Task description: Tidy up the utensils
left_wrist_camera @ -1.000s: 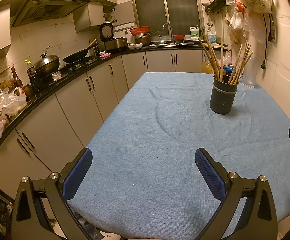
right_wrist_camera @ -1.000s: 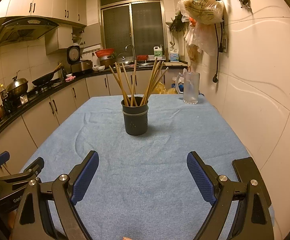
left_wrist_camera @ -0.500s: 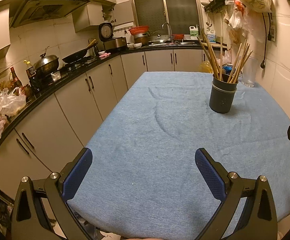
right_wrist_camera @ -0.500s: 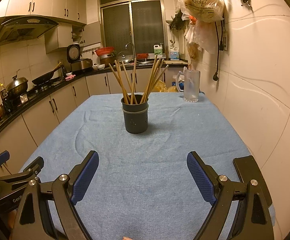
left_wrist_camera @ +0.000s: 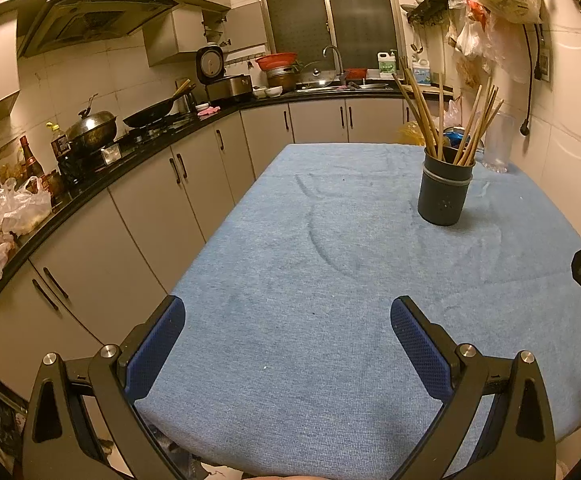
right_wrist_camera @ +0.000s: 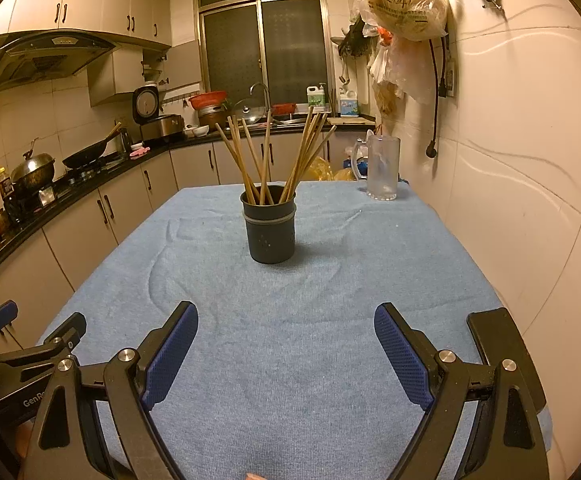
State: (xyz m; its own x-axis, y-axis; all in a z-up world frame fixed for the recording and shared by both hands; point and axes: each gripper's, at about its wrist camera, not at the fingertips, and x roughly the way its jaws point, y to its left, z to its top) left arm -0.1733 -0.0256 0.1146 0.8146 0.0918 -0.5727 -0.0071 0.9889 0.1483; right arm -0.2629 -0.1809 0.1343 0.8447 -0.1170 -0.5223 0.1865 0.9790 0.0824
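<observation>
Left wrist view has drawn back a little since a second ago: the dark utensil cup [left_wrist_camera: 444,190] of wooden chopsticks [left_wrist_camera: 450,120] sits slightly farther off at 1 o'clock. Left gripper [left_wrist_camera: 288,322] is spread wide over the blue tablecloth [left_wrist_camera: 310,260], holding nothing. Right gripper [right_wrist_camera: 286,322] is equally wide and empty, with the cup dead ahead at 12 o'clock, well apart. Beyond, a clear pitcher [right_wrist_camera: 382,168] stands at the table's far edge

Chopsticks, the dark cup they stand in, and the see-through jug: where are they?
chopsticks [right_wrist_camera: 265,160], right wrist view, on one upright stick above the cup.
dark cup [right_wrist_camera: 271,236], right wrist view, on its front wall.
see-through jug [right_wrist_camera: 382,172], right wrist view, on its body.
</observation>
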